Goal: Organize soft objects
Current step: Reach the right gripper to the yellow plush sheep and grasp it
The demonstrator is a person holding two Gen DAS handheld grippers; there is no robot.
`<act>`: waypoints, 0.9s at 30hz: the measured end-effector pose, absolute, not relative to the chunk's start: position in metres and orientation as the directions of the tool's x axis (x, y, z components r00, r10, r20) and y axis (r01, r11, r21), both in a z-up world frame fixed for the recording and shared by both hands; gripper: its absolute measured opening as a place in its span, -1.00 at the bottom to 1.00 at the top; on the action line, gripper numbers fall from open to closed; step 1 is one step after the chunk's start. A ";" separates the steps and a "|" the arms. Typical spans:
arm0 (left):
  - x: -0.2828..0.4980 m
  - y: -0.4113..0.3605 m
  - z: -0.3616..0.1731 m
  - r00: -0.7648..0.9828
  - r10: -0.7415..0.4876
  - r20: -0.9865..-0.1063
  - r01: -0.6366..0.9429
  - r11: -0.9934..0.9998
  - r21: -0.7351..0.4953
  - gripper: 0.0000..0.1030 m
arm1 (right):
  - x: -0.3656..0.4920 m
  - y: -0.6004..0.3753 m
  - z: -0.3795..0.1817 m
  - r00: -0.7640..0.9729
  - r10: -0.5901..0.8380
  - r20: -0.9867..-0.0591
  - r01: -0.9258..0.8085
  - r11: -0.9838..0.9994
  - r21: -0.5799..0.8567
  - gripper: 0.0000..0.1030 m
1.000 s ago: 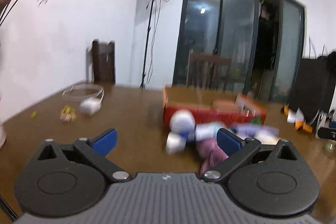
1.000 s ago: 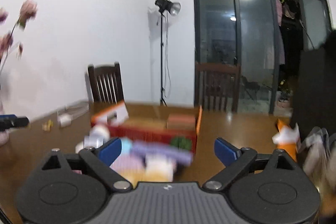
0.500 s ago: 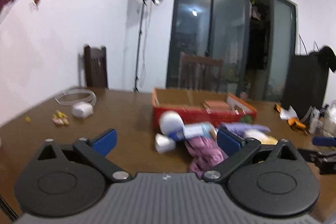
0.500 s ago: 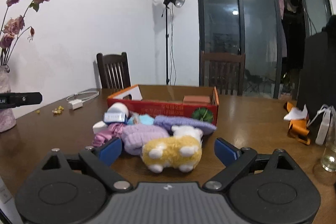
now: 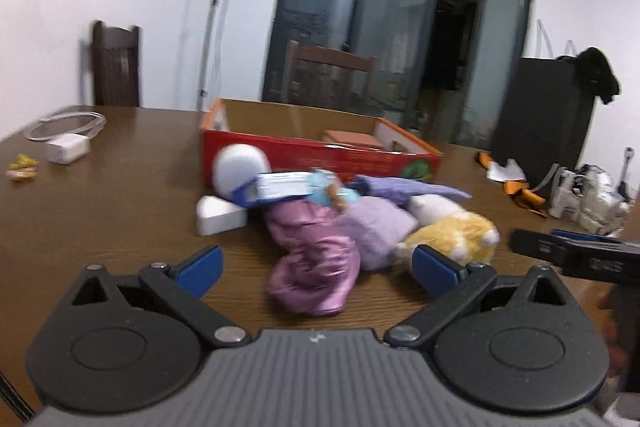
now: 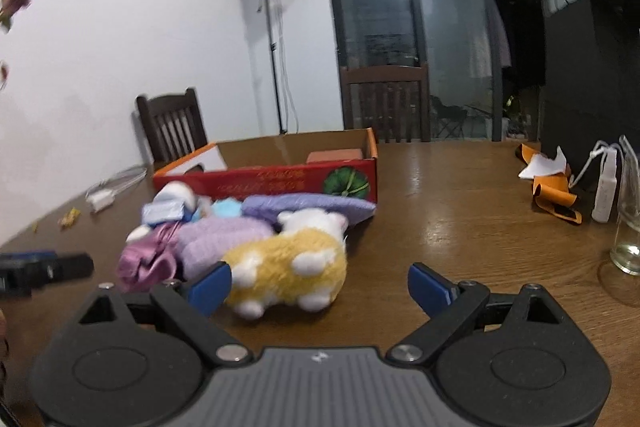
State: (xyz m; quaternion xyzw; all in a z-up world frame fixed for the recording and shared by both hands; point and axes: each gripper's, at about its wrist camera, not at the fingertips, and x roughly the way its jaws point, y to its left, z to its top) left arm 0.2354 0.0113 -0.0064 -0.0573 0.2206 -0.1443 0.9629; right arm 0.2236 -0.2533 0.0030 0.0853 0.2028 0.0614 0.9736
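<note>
A red cardboard box (image 6: 280, 175) sits open on the brown tabletop (image 6: 460, 211), and the soft things lie heaped against its near wall. Closest to the box is a flat lilac pouch (image 6: 308, 207), with a white ball-shaped toy (image 5: 240, 167) and a pale blue-and-white packet (image 5: 284, 187) at the box's left corner. In front of those lie a fuzzy lavender bundle (image 6: 224, 239), a crumpled pink satin cloth (image 5: 316, 263) and a yellow-and-white plush animal (image 6: 288, 267), which is the piece farthest out from the box.

The left gripper (image 5: 316, 267) hovers above the tabletop with its jaws spread wide and empty, the pink cloth lying between them in its own view. The right gripper (image 6: 318, 287) also has its jaws wide and empty, its left blue pad just beside the plush animal. A white charger with its cable (image 5: 66, 147) lies well to the left of the box.
</note>
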 end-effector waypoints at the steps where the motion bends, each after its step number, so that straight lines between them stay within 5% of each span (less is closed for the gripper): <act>1: 0.238 0.007 -0.005 0.851 -0.335 -0.403 0.280 0.941 -0.191 0.99 | 0.229 -0.255 0.003 0.910 0.155 -0.385 -0.080 0.976 0.204 0.84; 4: 0.243 -0.008 -0.002 0.816 -0.420 -0.397 0.355 0.906 -0.229 0.80 | 0.248 -0.262 0.005 0.906 0.172 -0.388 -0.082 0.968 0.239 0.81; 6: 0.249 -0.021 -0.002 0.780 -0.465 -0.419 0.394 0.885 -0.248 0.29 | 0.265 -0.266 0.004 0.895 0.196 -0.400 -0.095 0.961 0.259 0.70; 9: 0.266 -0.042 -0.007 0.703 -0.529 -0.476 0.429 0.849 -0.310 0.11 | 0.290 -0.270 0.002 0.873 0.248 -0.419 -0.115 0.941 0.317 0.63; 13: 0.283 -0.061 -0.016 0.675 -0.524 -0.519 0.403 0.852 -0.335 0.01 | 0.312 -0.275 -0.010 0.835 0.288 -0.469 -0.106 0.921 0.376 0.46; 15: 0.284 -0.065 -0.019 0.658 -0.552 -0.512 0.413 0.833 -0.368 -0.04 | 0.309 -0.284 -0.018 0.808 0.385 -0.446 -0.141 0.861 0.488 0.03; 16: 0.283 -0.065 -0.019 0.642 -0.572 -0.511 0.421 0.820 -0.388 -0.07 | 0.304 -0.287 -0.021 0.798 0.422 -0.431 -0.159 0.836 0.525 -0.02; 27: 0.226 -0.059 -0.008 0.642 -0.575 -0.507 0.412 0.817 -0.404 -0.01 | 0.224 -0.303 -0.024 0.765 0.515 -0.387 -0.187 0.752 0.632 -0.18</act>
